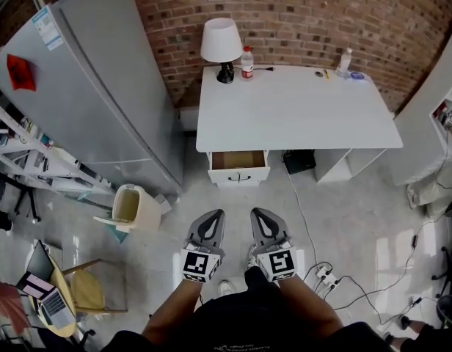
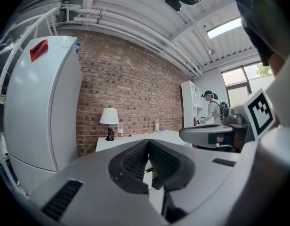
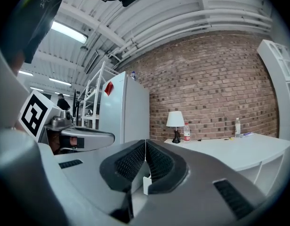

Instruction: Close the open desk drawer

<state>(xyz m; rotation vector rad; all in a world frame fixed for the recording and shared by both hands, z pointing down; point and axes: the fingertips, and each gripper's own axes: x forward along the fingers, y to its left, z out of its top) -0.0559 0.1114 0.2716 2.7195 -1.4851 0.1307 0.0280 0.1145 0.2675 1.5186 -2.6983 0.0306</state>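
Observation:
A white desk (image 1: 299, 112) stands against the brick wall. Its drawer (image 1: 238, 169) at the front left is pulled out, empty, with a dark handle on its white front. My left gripper (image 1: 210, 221) and right gripper (image 1: 260, 221) hang side by side over the floor, well short of the drawer. Both are shut with nothing between the jaws. In the left gripper view the left gripper (image 2: 148, 143) points at the desk (image 2: 135, 139). The right gripper (image 3: 145, 142) shows its jaws pressed together, with the desk (image 3: 229, 149) to the right.
A tall grey fridge (image 1: 94, 86) stands left of the desk. A small bin (image 1: 132, 207) sits on the floor near it. A lamp (image 1: 221, 46) and a bottle (image 1: 246, 62) stand on the desk. Cables and a power strip (image 1: 325, 273) lie on the floor at right.

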